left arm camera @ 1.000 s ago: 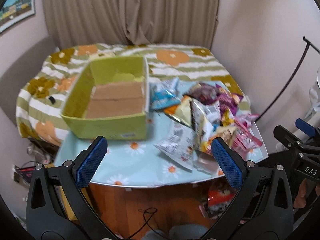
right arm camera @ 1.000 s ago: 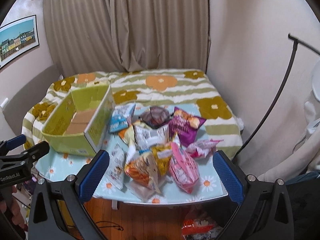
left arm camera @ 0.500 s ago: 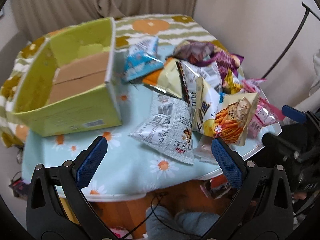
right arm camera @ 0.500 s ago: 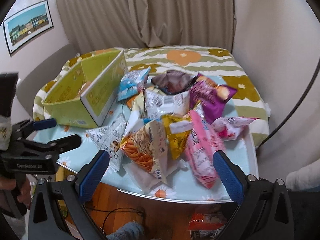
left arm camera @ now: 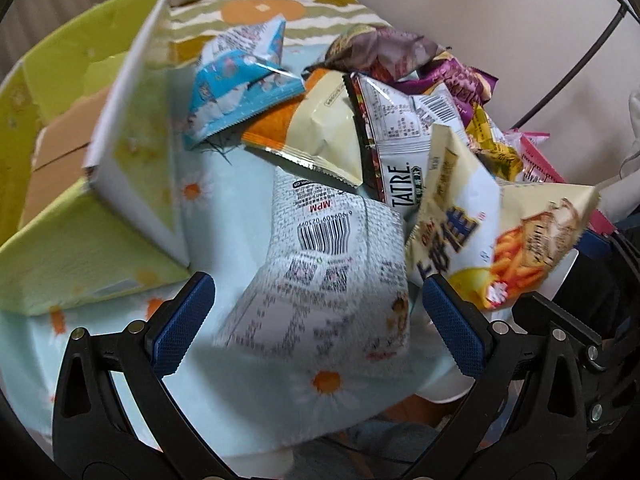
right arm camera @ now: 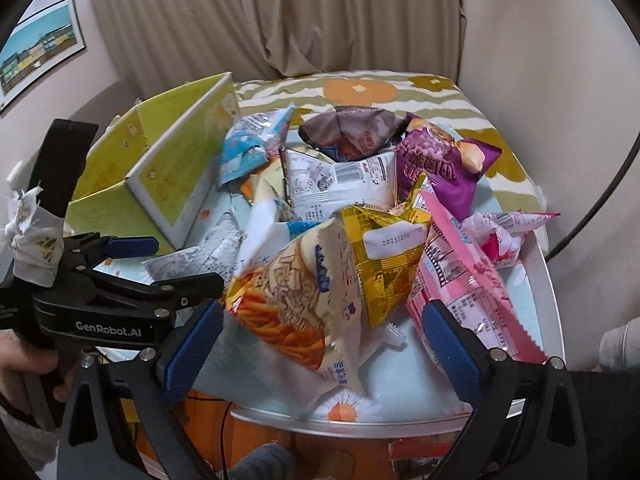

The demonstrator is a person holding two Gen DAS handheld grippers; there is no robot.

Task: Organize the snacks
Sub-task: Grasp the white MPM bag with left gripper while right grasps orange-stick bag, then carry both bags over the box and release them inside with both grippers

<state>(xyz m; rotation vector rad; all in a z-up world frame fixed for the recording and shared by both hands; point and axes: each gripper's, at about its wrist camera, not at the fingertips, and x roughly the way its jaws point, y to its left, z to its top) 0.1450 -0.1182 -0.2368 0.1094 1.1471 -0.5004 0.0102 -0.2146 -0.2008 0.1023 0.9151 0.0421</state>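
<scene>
white "tatre" packet (left arm camera: 400, 168) lies piled; both grippers' jaws gape wide, empty.

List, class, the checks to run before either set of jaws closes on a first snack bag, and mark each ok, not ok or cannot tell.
1. Green box open at the top with room inside: ok.
2. Left gripper open, nothing pinched: ok; the white barcode bag lies between its jaws.
3. Right gripper open: ok; its jaws have just been closing slightly, with the fries bag between them, not yet pinched.
4. Target bag free of others: not ok for the fries bag, which overlaps the yellow bag.
5. The two grippers clear of each other: cannot tell, they are close together.
</scene>
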